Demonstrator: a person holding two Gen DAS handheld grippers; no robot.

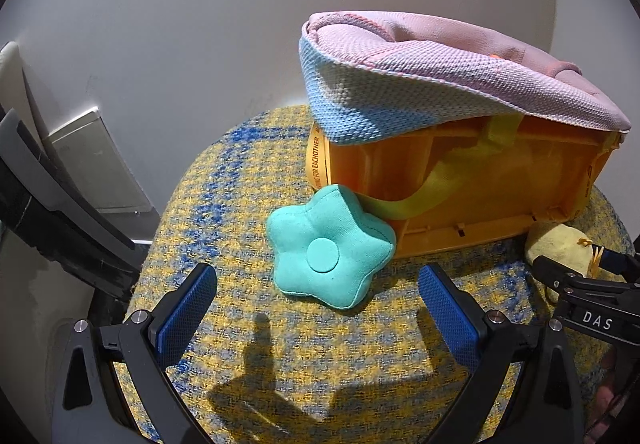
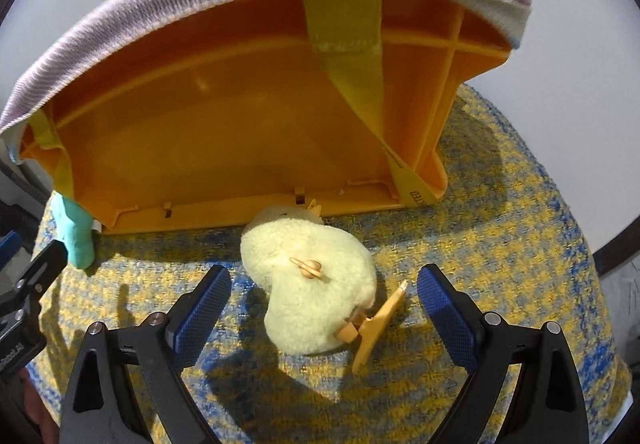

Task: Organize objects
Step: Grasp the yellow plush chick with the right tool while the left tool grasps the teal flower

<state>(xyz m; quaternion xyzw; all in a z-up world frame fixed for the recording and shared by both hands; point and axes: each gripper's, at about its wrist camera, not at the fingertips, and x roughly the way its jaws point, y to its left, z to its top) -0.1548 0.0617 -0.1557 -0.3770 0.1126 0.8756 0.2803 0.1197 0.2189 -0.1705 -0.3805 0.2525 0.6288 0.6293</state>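
Yellow-blue woven tabletop (image 1: pixel 280 344) against white wall. Orange plastic crate (image 2: pixel 224 123) lies on its side, mouth forward, ready for loading. Left gripper (image 1: pixel 316 308) released around teal star cushion (image 1: pixel 330 250); right gripper (image 2: pixel 324 304) released, straddling fuzzy yellow plush (image 2: pixel 312 284).

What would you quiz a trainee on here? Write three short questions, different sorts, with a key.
1. True or false: the teal star cushion touches the orange bin.
2. What lies between the right gripper jaws? A) yellow plush chick B) a cup C) nothing
3. Fill in: the left gripper is ____.

Key: 1 true; 2 A, ungripped; 3 open.
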